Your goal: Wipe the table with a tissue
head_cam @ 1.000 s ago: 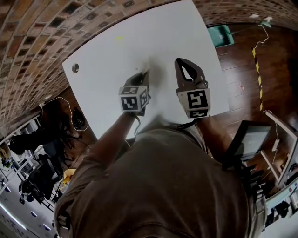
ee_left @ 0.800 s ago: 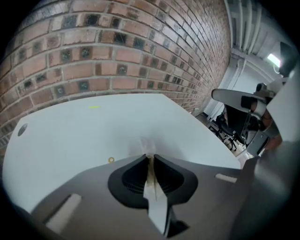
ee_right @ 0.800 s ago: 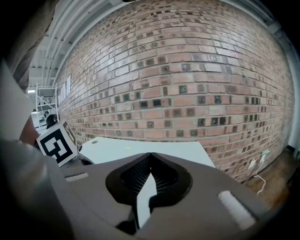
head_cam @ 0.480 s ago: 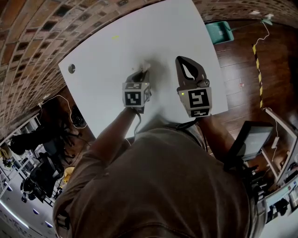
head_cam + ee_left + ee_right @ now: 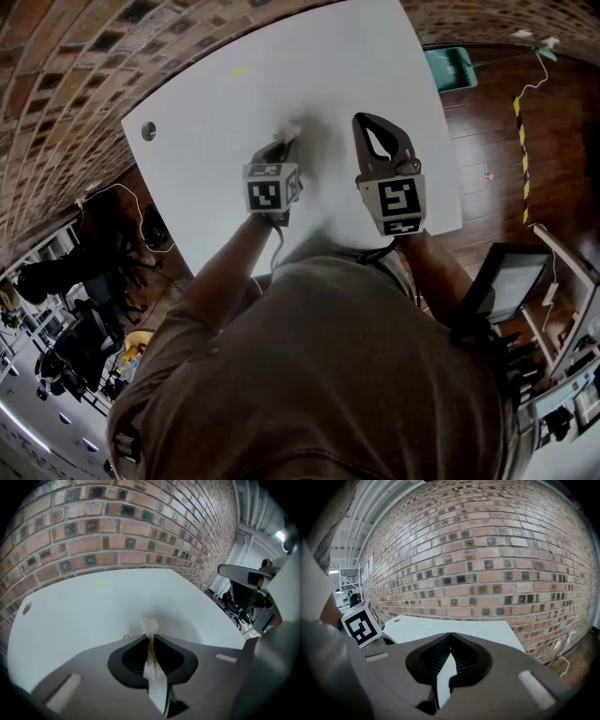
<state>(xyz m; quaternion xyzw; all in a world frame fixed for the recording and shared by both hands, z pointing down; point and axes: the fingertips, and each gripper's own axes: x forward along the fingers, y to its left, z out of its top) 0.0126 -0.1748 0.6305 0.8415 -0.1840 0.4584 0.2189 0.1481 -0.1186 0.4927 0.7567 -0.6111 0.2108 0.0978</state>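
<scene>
Over the last second the left gripper (image 5: pixel 151 638) has slid slightly farther across the table (image 5: pixel 356 66), jaws pinched tight on the tissue (image 5: pixel 150 626), whose tip seems to meet the white top mid-table; the wipe looks barely begun. The right gripper (image 5: pixel 450 635) has hardly moved, jaws closed on nothing; the only container, a green bin (image 5: pixel 452 67) on the floor far right, shows no contents I can make out.

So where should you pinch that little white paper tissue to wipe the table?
Probably just as the left gripper has it: pinch the crumpled white paper tissue at its bunched middle, coming from above, so a small tuft pokes past the jaw tips toward the white table. It looks thin and floppy, so a short free end should wipe best.
</scene>
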